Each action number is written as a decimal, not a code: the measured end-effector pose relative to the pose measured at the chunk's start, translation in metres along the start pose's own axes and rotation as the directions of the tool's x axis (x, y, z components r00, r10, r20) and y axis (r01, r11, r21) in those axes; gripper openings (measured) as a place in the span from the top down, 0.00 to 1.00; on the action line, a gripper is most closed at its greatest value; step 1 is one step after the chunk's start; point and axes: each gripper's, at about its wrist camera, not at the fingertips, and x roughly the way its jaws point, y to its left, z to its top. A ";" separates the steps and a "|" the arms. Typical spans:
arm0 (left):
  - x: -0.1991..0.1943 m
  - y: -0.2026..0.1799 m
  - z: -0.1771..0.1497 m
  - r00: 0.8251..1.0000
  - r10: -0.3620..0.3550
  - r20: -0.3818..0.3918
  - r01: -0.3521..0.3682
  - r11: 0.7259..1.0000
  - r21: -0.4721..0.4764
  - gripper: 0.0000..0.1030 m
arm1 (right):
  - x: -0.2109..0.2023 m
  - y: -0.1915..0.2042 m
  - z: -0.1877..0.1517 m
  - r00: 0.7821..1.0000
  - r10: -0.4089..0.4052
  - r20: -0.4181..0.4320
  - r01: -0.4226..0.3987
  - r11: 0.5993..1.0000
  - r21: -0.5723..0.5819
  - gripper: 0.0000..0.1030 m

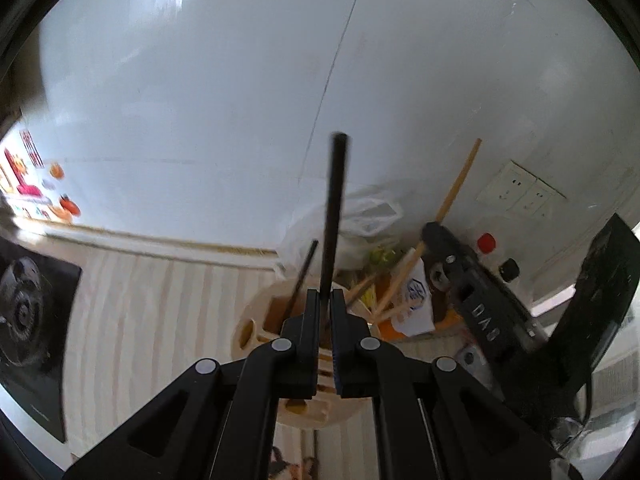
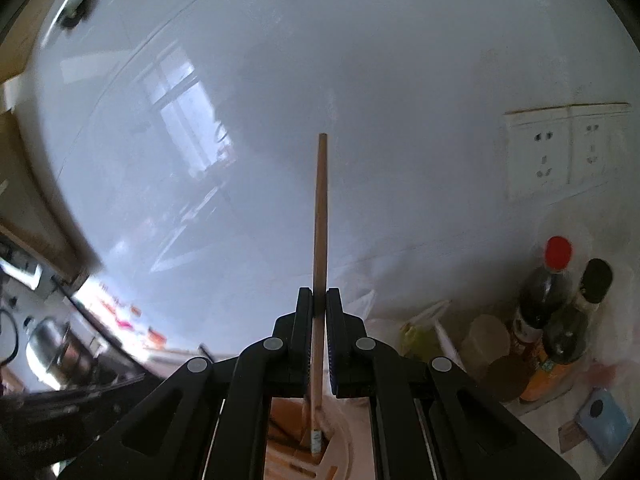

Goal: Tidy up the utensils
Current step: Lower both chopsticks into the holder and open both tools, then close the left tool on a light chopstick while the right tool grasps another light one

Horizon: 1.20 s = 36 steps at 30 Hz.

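Observation:
My left gripper (image 1: 325,300) is shut on a black chopstick (image 1: 336,208) that stands upright above a round wooden utensil holder (image 1: 256,332). A second black chopstick (image 1: 303,276) leans in a holder slot. Several wooden chopsticks (image 1: 394,280) stick out on the holder's right. The right gripper (image 1: 434,236) shows there, holding a wooden chopstick (image 1: 460,180). In the right wrist view my right gripper (image 2: 319,304) is shut on that wooden chopstick (image 2: 321,216), upright, its lower tip over the holder (image 2: 340,440).
A striped wooden counter (image 1: 160,312) meets a white wall (image 1: 240,100). A plastic bag (image 1: 360,216), wall sockets (image 2: 560,148), sauce bottles (image 2: 544,292) and a blue box (image 2: 604,420) sit at the right. A black stove (image 1: 28,312) and a kettle (image 2: 48,344) are at the left.

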 end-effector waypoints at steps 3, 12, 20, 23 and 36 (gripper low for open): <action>-0.008 0.000 -0.002 0.999 -0.043 -0.015 0.043 0.998 -0.036 0.93 | 0.003 0.001 -0.004 0.997 0.042 -0.072 -0.043 0.999 -0.016 0.93; -0.066 0.007 -0.022 0.979 0.100 0.176 -0.098 0.995 -0.019 0.00 | -0.067 -0.027 -0.012 0.997 -0.006 -0.072 0.007 1.000 0.007 0.44; -0.027 0.018 -0.090 0.973 0.213 0.090 -0.214 0.977 -0.001 0.00 | -0.117 -0.086 -0.060 0.982 -0.154 -0.107 0.163 0.983 0.078 0.09; 0.007 0.017 -0.119 0.971 0.238 0.006 -0.238 0.971 0.033 0.00 | -0.116 -0.103 -0.083 0.964 -0.208 -0.164 0.221 0.973 0.064 0.09; 0.133 0.013 -0.215 0.909 0.276 -0.313 -0.245 0.960 0.137 0.18 | -0.061 -0.180 -0.224 0.756 -0.301 -0.581 0.335 0.941 -0.052 0.48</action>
